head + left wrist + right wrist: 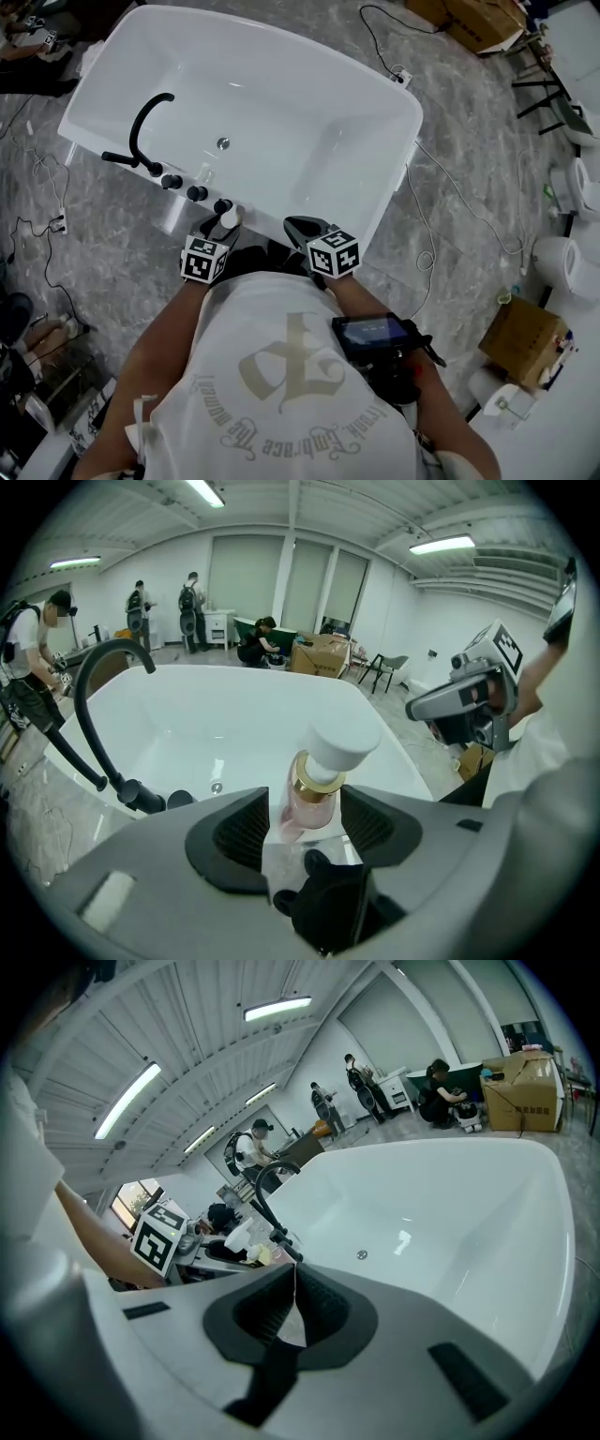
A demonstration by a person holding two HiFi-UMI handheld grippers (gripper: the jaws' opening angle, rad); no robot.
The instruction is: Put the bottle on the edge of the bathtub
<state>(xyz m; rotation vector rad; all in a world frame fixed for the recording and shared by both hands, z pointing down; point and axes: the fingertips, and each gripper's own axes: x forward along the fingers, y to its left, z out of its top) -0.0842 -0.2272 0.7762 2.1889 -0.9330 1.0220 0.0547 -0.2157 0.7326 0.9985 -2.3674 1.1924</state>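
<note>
A pink bottle (307, 806) with a gold collar and a white cap (342, 746) stands upright between the jaws of my left gripper (302, 834), which is shut on it. In the head view that gripper (222, 228) hovers over the near rim of the white bathtub (91, 141), just right of the black knobs (196, 193), and the bottle's cap (229, 218) shows. My right gripper (302, 229) hangs over the same rim further right. Its jaws meet with nothing between them (294, 1277). From the right gripper view the bottle (240, 1237) shows at the left.
A black curved faucet (143, 120) rises from the tub's near-left rim. Cables (427, 248) trail over the grey marble floor. Cardboard boxes (523, 343) and white toilets (562, 267) stand at the right. People (193, 600) work in the background.
</note>
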